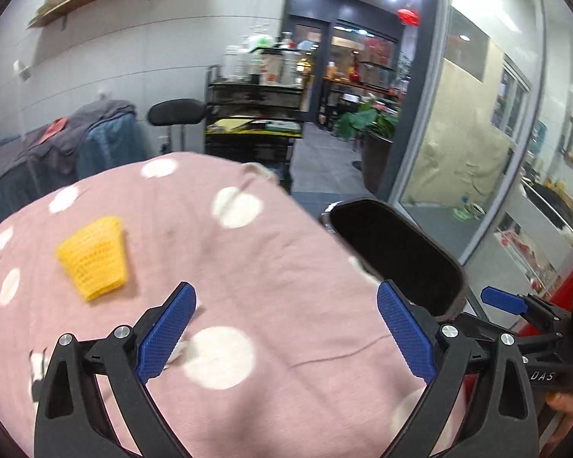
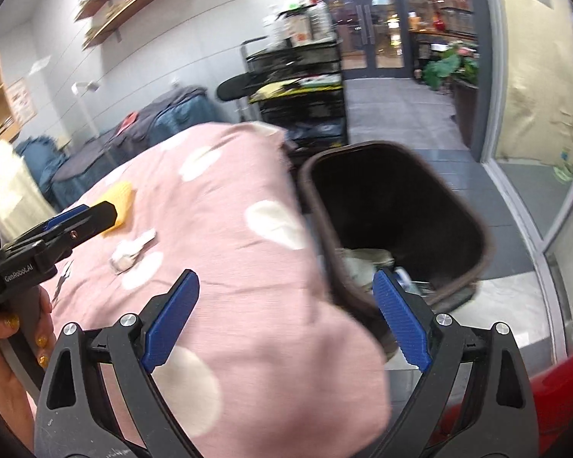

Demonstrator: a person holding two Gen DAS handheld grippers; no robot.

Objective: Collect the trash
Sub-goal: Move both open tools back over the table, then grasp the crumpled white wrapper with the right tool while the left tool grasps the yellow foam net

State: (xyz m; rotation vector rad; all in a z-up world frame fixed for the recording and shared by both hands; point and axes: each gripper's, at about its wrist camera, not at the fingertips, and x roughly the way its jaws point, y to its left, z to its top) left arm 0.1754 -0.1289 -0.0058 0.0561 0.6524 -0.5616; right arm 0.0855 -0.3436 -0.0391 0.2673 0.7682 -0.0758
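A yellow mesh foam sleeve [image 1: 93, 257] lies on the pink polka-dot cloth [image 1: 248, 267]; it also shows in the right wrist view [image 2: 122, 196]. A crumpled white tissue [image 2: 131, 252] lies nearer, partly hidden behind my left finger [image 1: 164, 330]. A dark trash bin [image 2: 393, 221] stands at the cloth's right edge with trash inside; it also shows in the left wrist view [image 1: 397, 255]. My left gripper [image 1: 286, 328] is open and empty above the cloth. My right gripper [image 2: 286, 320] is open and empty, over the cloth's edge beside the bin.
A black cart [image 1: 254, 114] with bottles and a black stool [image 1: 177, 112] stand behind the table. Blue and grey covered furniture [image 1: 57, 152] is at left. A glass partition [image 1: 470, 133] and tiled floor [image 2: 401, 114] lie to the right. A red object [image 2: 515, 400] is at bottom right.
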